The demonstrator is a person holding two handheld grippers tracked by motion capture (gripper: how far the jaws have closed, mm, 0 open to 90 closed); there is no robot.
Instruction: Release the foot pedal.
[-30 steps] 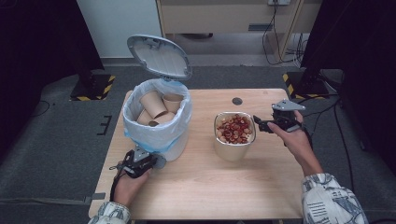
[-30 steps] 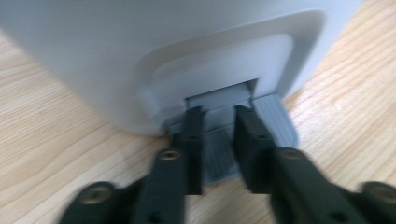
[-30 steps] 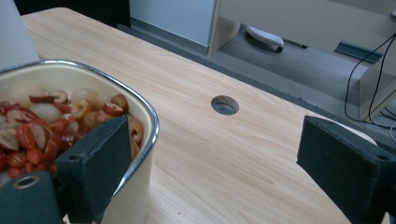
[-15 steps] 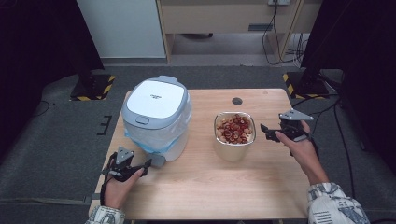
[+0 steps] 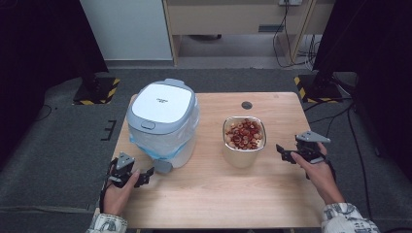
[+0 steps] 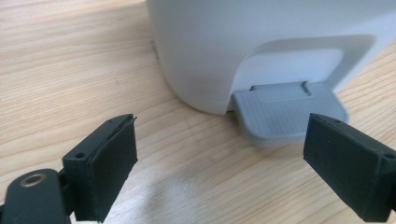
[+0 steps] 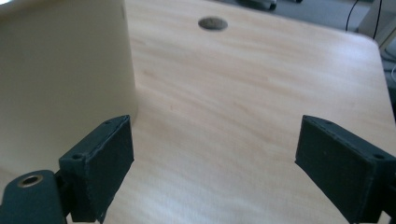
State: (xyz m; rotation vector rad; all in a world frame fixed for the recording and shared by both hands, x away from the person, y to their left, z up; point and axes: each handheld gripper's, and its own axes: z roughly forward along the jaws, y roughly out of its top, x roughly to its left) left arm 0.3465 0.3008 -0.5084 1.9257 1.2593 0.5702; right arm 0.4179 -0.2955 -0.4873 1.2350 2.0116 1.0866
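Note:
A white pedal bin (image 5: 163,124) with a blue-edged liner stands on the left of the wooden table (image 5: 218,194), its lid down. My left gripper (image 5: 145,174) lies just in front of its grey pedal (image 5: 163,166). In the left gripper view the pedal (image 6: 289,114) sits beyond the jaws, and the left gripper (image 6: 224,172) has just been opening with nothing between its pads. A cream container (image 5: 244,138) of red-brown snacks stands mid-table. My right gripper (image 5: 282,151) hovers open to its right, and in the right gripper view the right gripper (image 7: 215,172) has the container's wall (image 7: 60,79) at its left.
A round cable hole (image 5: 247,105) sits near the table's far edge. Bare wood lies between the two hands along the front. Dark floor, cables and yellow-black striped bases surround the table.
The bin's lid, up a second ago with paper cups showing inside, has dropped shut. My left gripper came off the pedal and opened. My right gripper sank toward the table beside the container.

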